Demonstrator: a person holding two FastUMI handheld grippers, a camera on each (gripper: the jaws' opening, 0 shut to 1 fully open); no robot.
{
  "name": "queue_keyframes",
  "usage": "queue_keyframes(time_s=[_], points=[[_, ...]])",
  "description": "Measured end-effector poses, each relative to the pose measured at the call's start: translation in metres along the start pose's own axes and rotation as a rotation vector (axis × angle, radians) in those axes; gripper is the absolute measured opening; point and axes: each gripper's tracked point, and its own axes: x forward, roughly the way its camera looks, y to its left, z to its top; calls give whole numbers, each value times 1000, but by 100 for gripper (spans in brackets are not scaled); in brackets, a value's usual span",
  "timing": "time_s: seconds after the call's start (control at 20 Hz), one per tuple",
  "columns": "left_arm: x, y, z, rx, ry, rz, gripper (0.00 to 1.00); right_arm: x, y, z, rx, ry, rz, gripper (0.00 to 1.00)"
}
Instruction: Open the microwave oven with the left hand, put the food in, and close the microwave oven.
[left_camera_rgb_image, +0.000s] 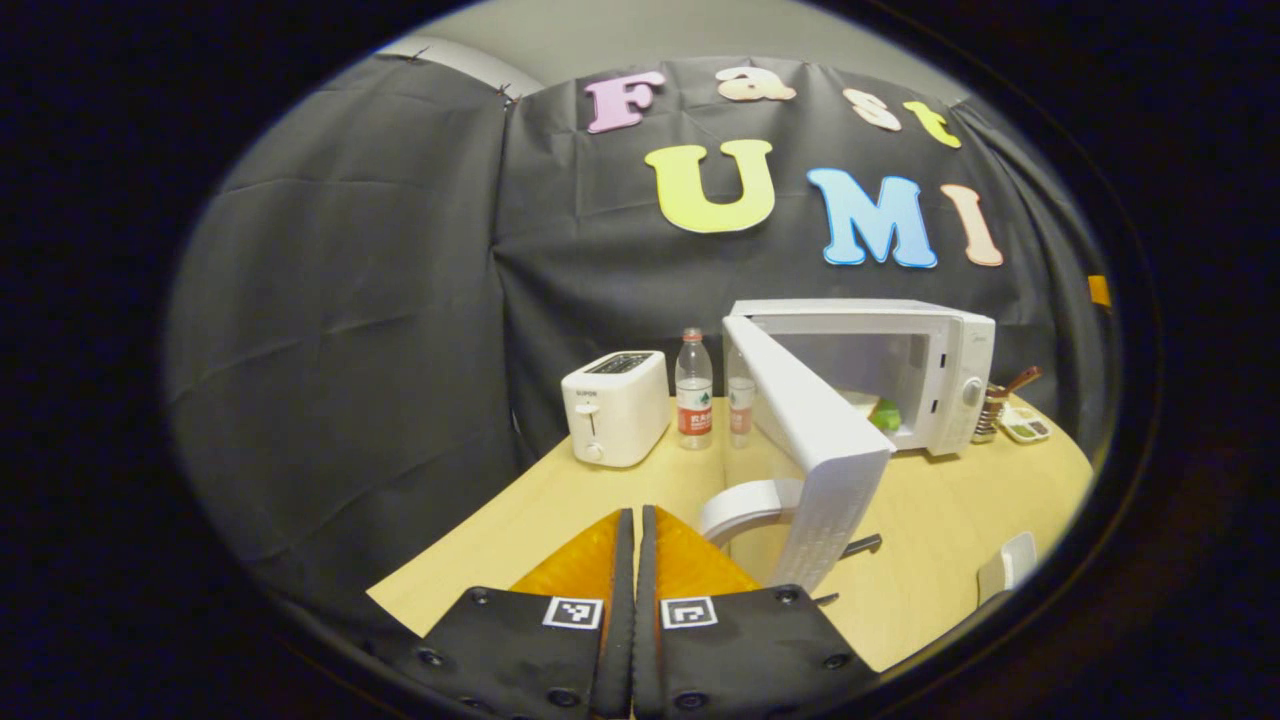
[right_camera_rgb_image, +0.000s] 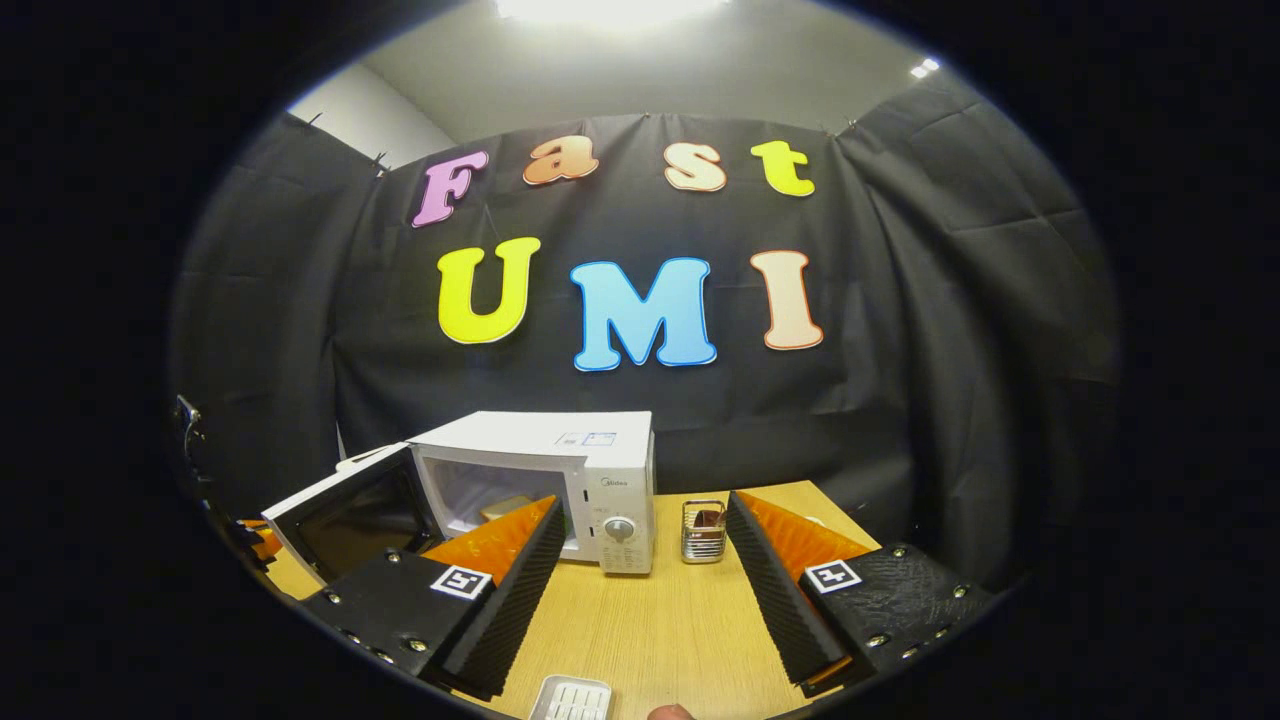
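Observation:
The white microwave (left_camera_rgb_image: 940, 350) stands at the back right of the wooden table (left_camera_rgb_image: 930, 510), its door (left_camera_rgb_image: 815, 440) swung wide open toward me. Inside the cavity lies a green food item (left_camera_rgb_image: 885, 415) on a pale plate. My left gripper (left_camera_rgb_image: 635, 515) is shut with nothing between its fingers, low over the table, left of and short of the door's white curved handle (left_camera_rgb_image: 745, 505). In the right gripper view the microwave (right_camera_rgb_image: 600, 450) sits left of centre with its door (right_camera_rgb_image: 350, 515) open and something pale (right_camera_rgb_image: 505, 507) inside. My right gripper (right_camera_rgb_image: 643, 500) stands open and empty, short of the oven.
A white toaster (left_camera_rgb_image: 615, 405) and two water bottles (left_camera_rgb_image: 693, 390) stand left of the microwave. A metal cutlery holder (right_camera_rgb_image: 703, 530) and a small dish (left_camera_rgb_image: 1025, 428) sit to its right. A white tray (right_camera_rgb_image: 570, 700) lies near the table's front edge.

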Motion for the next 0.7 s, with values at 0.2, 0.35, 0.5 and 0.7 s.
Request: queue_keyframes(time_s=[0.2,0.35,0.5,0.7], points=[[-6,-23,7,10,-7,-17,7,-15,-16,5,-21,-19,23,98],[-12,-46,11,29,-15,-29,7,-29,-31,8,-31,-27,39,98],[-15,-68,19,39,-29,-31,7,-39,-45,11,-24,-26,53,98],[-14,-102,25,32,-22,-69,7,-46,-66,13,-23,-23,37,98]])
